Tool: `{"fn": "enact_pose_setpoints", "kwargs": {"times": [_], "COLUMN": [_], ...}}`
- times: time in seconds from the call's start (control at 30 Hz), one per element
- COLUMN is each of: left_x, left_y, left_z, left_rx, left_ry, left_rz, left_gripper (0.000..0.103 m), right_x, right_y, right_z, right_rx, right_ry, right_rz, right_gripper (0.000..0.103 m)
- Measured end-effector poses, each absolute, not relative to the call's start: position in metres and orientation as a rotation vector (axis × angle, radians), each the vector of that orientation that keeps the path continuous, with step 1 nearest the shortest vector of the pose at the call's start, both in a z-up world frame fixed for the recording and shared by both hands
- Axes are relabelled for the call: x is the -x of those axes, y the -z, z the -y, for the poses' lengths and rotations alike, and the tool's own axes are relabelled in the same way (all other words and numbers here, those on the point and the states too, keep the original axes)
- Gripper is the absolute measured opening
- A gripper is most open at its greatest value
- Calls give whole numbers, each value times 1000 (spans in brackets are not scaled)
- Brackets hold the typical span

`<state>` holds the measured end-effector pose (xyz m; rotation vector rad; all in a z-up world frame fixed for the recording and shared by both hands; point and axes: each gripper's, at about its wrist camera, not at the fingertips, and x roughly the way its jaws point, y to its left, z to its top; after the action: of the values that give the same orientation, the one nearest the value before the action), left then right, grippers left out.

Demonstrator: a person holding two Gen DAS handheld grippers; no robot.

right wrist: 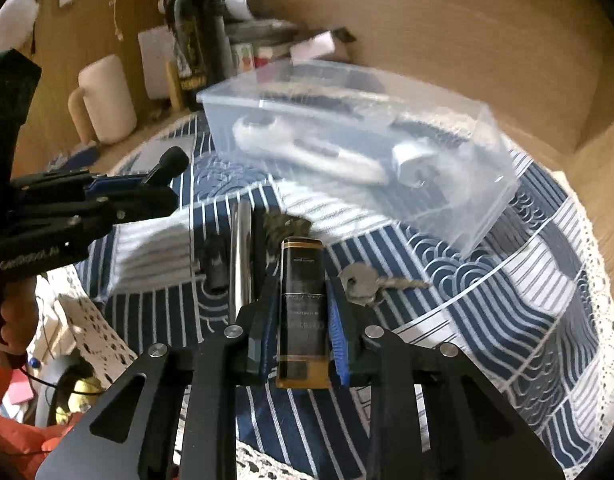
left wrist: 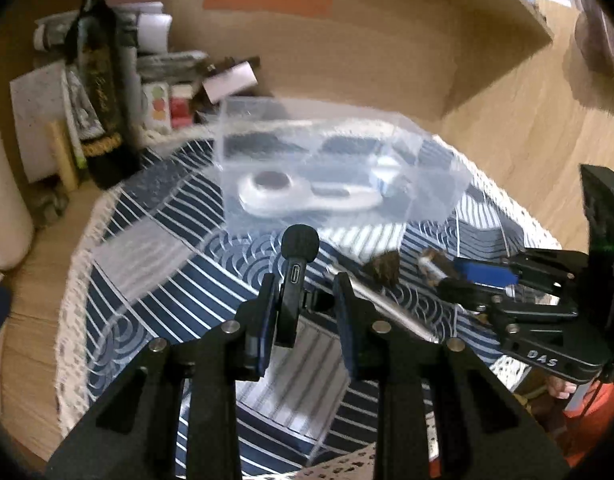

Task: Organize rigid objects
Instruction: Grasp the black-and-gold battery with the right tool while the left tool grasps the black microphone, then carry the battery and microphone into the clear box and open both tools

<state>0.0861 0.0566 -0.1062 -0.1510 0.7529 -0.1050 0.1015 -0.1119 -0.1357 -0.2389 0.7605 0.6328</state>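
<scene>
Patterned cloth (right wrist: 507, 280); right tool (right wrist: 303, 312) gripping lighter (right wrist: 302, 300).

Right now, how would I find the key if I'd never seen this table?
Find the clear plastic box on the blue patterned cloth. In front of it, just right of the right gripper holding a dark, gold-trimmed case, lies the key. It is the only small, flat, silver thing with a round head.
</scene>
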Motion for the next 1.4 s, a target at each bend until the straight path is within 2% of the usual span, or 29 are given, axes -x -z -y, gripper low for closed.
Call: {"fn": "enact_pose_setpoints", "kwargs": {"times": [0.4, 0.73, 1.0, 1.4], "left_x": [-108, -144, -186, -237], "left_y": [55, 27, 35, 84], "left_z": [-73, -73, -70, -65], "left_rx": [145, 111, 97, 53], "left_ry": [50, 31, 43, 63], "left_rz": [-618, -564, -620, -769], "left_gripper": [28, 28, 28, 28], "right_x": [-124, -166, -206, -246], "right_y": [61, 30, 45, 97], "right_z": [133, 132, 105, 74], "right_rx": [167, 143, 167, 227], "right_ry": [-532, -503, -548, -609], "right_rz": [-543, -472, -530, -713], "right_gripper": [21, 21, 21, 21]}}
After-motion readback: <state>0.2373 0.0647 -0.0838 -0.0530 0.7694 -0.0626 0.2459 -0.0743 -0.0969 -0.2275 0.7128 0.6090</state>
